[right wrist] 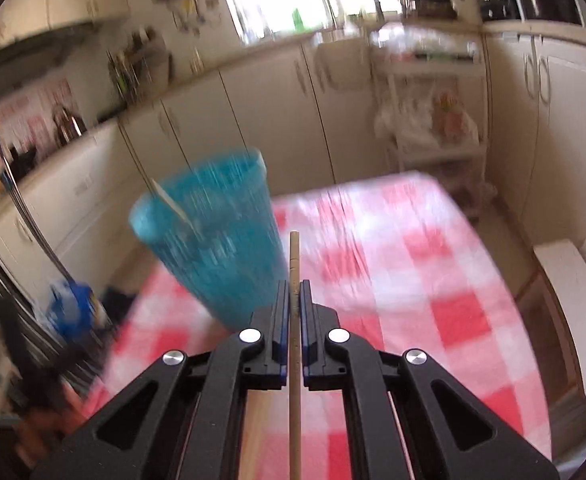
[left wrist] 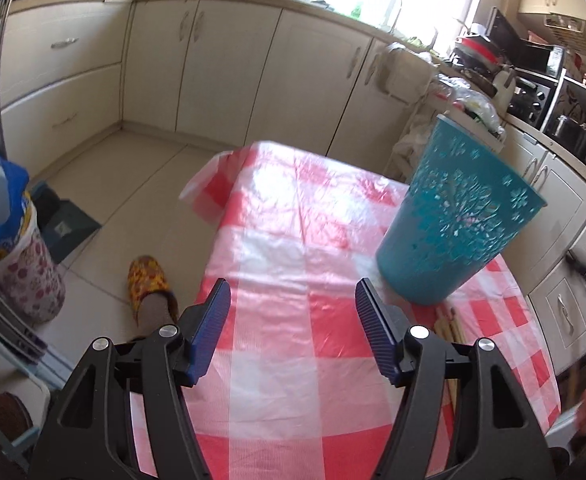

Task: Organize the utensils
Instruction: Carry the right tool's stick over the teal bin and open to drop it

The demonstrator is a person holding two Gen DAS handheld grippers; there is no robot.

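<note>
right gripper (right wrist: 293, 292): clenched on wooden stick (right wrist: 294, 256), stick tip beside teal cup (right wrist: 213, 240) | left gripper (left wrist: 293, 320): released, above checkered tablecloth (left wrist: 293, 208)

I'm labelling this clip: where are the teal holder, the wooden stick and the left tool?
teal holder (left wrist: 453, 220): left wrist view, patterned side wall.
wooden stick (right wrist: 294, 258): right wrist view, shaft above the pads.
left tool (left wrist: 293, 304): left wrist view, midway between fingertips.

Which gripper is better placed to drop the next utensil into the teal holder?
Right. The right gripper is shut on a wooden stick, beside the teal holder. The left gripper is open, holding nothing.
</note>
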